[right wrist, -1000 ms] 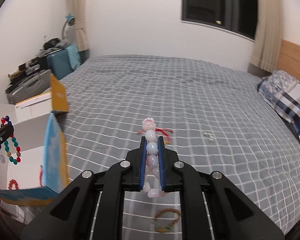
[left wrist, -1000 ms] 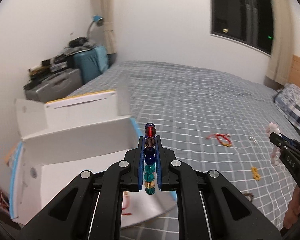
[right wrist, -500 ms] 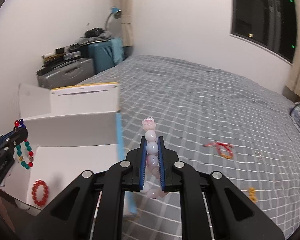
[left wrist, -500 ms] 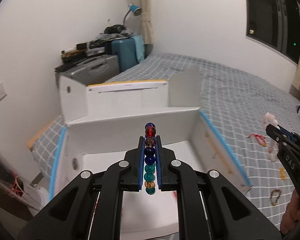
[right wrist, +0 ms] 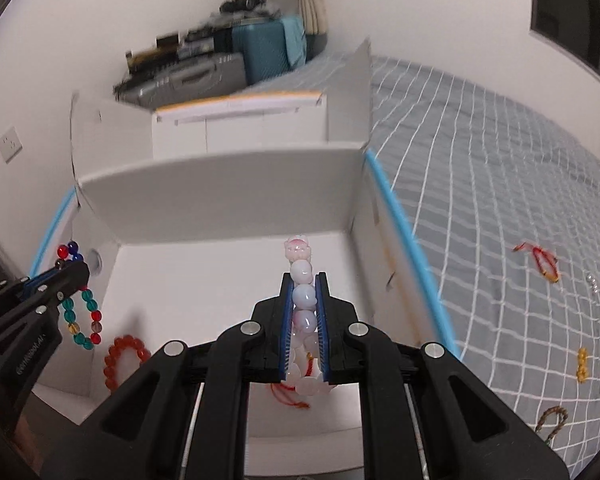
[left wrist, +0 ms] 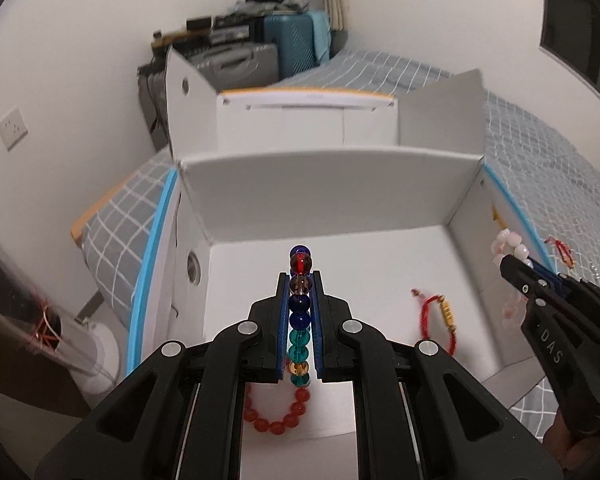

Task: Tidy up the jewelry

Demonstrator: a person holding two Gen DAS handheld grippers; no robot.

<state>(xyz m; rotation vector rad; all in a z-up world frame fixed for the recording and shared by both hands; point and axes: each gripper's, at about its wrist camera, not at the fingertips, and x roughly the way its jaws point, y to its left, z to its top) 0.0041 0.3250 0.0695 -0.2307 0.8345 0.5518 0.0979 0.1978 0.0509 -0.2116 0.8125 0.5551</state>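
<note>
The left gripper is closed tight on a multicoloured bead bracelet, the beads stacked in a line between its blue pads, red and dark blue ones poking past the tips. In the right wrist view the free loop of that bracelet dangles below the left tongs at the left side of the white box. The right gripper is likewise clamped on a pink and white bead bracelet, a small flower-shaped bead sticking out beyond the tips. Both sets of tongs hang over the open box, above its white floor. On that floor lie a red bead bracelet on the near left and a red cord bracelet with a gold charm to the right. Out on the grey checked bedspread to the right remain a red string piece, a yellow piece and a braided brown loop.

A second ago both grippers were over the bedspread with the box off to the left; now both look down into it, their grip unchanged
</note>
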